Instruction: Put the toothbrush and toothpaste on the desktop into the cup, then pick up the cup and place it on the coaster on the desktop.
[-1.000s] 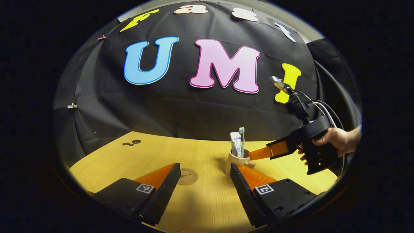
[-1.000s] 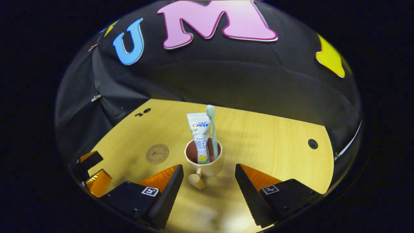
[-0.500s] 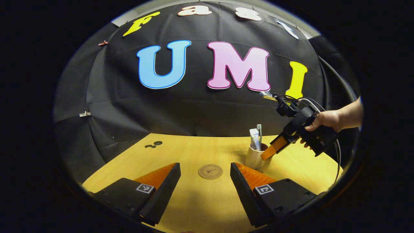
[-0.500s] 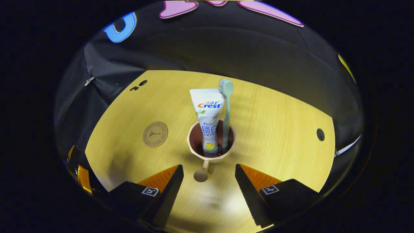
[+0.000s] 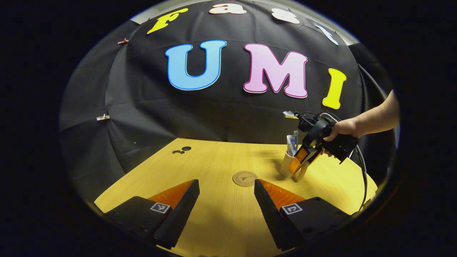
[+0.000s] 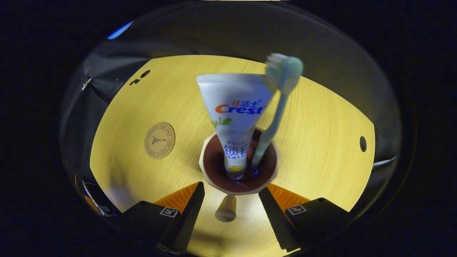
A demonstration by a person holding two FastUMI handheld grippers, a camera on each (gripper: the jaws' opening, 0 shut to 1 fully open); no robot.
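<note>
The cup (image 6: 240,167) stands upright on the table (image 6: 321,142), serving here as the reference point. Inside it the toothpaste (image 6: 235,117) stands cap down, and the toothbrush (image 6: 275,114) leans beside it, head up, touching the tube near its top.

The right gripper (image 6: 228,210) is directly above the cup's near side, its jaws spread wide. The cup's handle (image 6: 225,210) points toward the camera and sits in the gap between the two fingers; neither finger presses on it (contact cannot be confirmed at the rim, where the fingertips come close on both sides). In the left gripper view the same gripper (image 5: 300,164) is seen tilted down over the cup (image 5: 286,165), held by a hand (image 5: 342,130), with cables trailing behind it.

The coaster (image 6: 159,140) lies flat on the table to the cup's left, well apart from it, with bare tabletop between. A round hole (image 6: 362,144) is cut in the table far to the cup's right.

The left gripper (image 5: 226,200) hovers over the table's near edge, well apart from the cup, jaws open and holding nothing. The coaster (image 5: 245,178) lies just beyond its fingertips.
</note>
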